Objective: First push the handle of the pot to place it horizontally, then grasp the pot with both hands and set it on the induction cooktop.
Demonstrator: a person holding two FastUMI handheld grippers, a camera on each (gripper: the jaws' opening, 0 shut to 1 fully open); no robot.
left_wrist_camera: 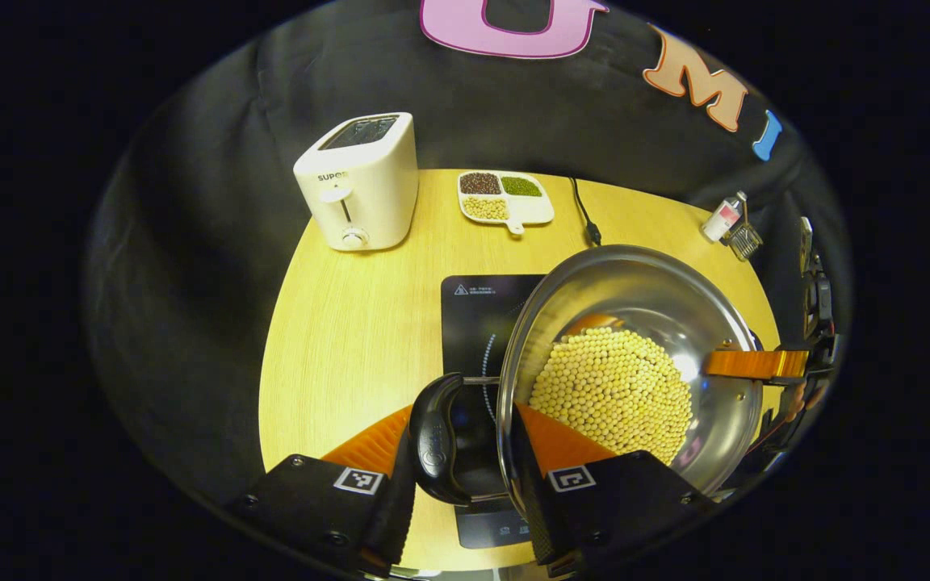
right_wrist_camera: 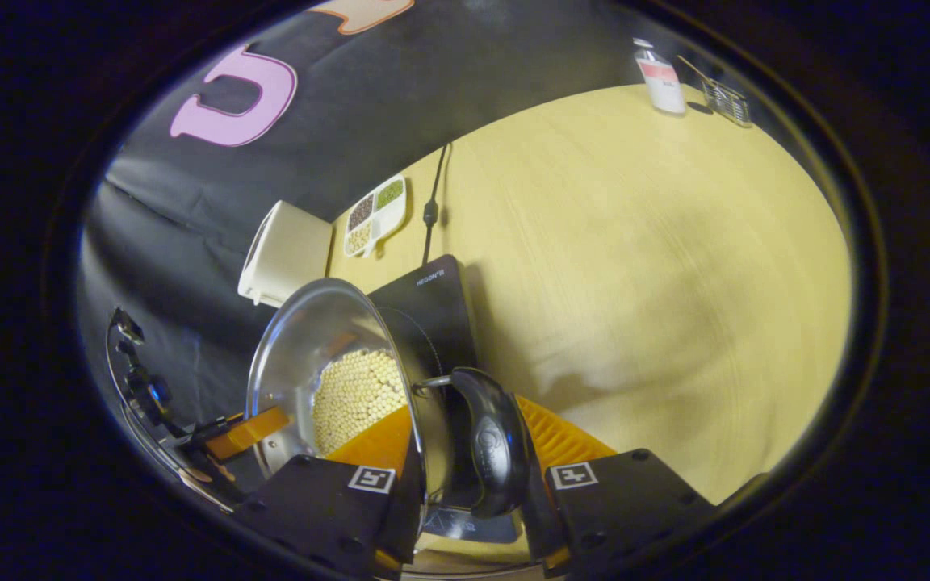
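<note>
**Two-handed carry: pot over the cooktop, keep it level**

Round stainless-steel pot [left_wrist_camera: 634, 355], filled with pale yellow beans [left_wrist_camera: 612, 393], sits up off the wooden table [left_wrist_camera: 336, 323], partly over the black glass induction cooktop [left_wrist_camera: 477, 323].

- Left gripper [left_wrist_camera: 465, 452]: fingers pinching across the pot rim and its black curved side handle [left_wrist_camera: 437, 440], one finger inside the rim, the other outside the handle.
- Right gripper [right_wrist_camera: 473, 460]: same pinch on the opposite black handle [right_wrist_camera: 493, 452].
- Each view also catches the other gripper at the far rim.

Judgement: the handle push looks done and this is the set-down phase. To do it well:
- Lower both sides together, otherwise the beans slide (the right gripper view already shows the pot canted).
- Centre the base on the cooktop ring, clear of the black power cable [left_wrist_camera: 584, 211] behind.
- Release only once the base is flat on the glass.

The white toaster [left_wrist_camera: 360, 181] and the divided white dish of beans [left_wrist_camera: 505, 198] are well apart, no clash risk.
</note>
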